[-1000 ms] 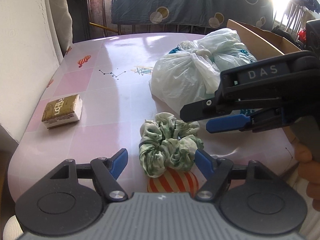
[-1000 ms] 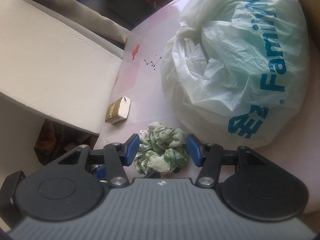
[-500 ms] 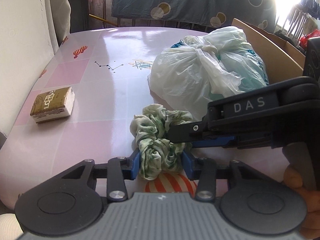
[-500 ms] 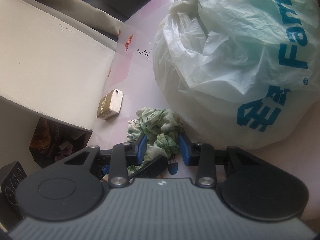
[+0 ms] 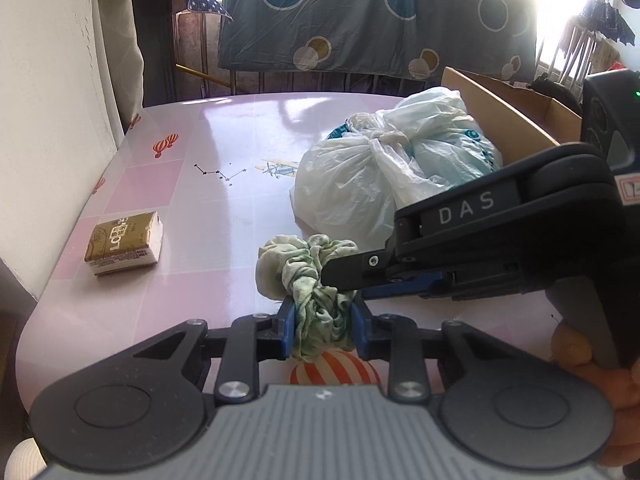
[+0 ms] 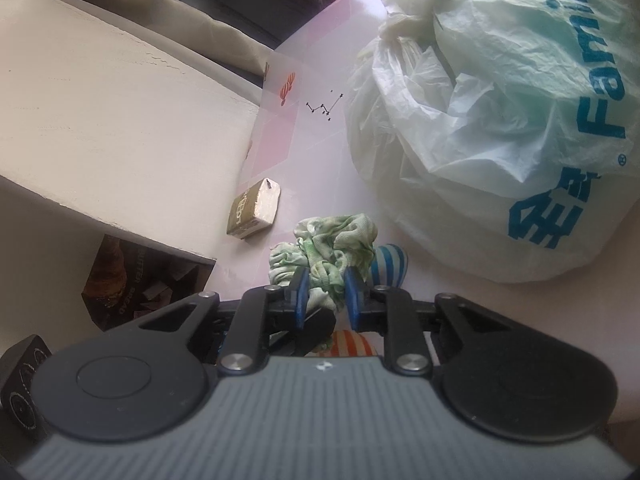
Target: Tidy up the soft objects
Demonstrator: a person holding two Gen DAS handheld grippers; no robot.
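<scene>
A green-and-white fabric scrunchie point(image 5: 304, 276) lies on the pink table point(image 5: 200, 232). My left gripper point(image 5: 323, 330) is shut on its near end. My right gripper point(image 5: 340, 280) comes in from the right and pinches its right side. In the right wrist view the right gripper point(image 6: 325, 294) is shut on the scrunchie point(image 6: 332, 244). The scrunchie looks lifted slightly off the table.
A tied white plastic bag point(image 5: 384, 176) sits just behind the scrunchie, also in the right wrist view point(image 6: 500, 120). A cardboard box point(image 5: 512, 120) stands behind it. A tissue pack point(image 5: 126, 242) lies at left near the white wall point(image 5: 52, 120).
Both grippers went from open around the scrunchie to shut on it. The scrunchie is squeezed narrower and pulled up a little.
</scene>
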